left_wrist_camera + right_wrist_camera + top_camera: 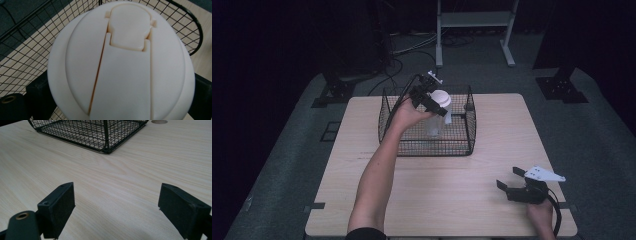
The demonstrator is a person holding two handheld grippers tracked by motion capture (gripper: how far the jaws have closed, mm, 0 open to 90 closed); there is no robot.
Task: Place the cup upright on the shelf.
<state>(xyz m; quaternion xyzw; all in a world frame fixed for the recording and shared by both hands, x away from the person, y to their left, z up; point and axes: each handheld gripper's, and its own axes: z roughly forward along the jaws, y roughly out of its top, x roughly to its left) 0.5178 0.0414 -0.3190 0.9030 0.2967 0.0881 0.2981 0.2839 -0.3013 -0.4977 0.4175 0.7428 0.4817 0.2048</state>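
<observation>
White flip-top lid (120, 65) of the bottle (438, 114) sits right under the left gripper's camera, black jaws pressed on either side of it: left gripper (428, 100) clamped on the bottle, held upright inside the wire basket (432, 148). Step looks like placing or lifting the bottle; can't tell which. If placing, lower until seated, then release. Right gripper (511, 181) idle, jaws spread wide, empty, low over the table (452, 200).

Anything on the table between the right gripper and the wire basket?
No. In the right gripper view, bare wood runs from the open right gripper to the wire basket; the high view shows the same on the table.
</observation>
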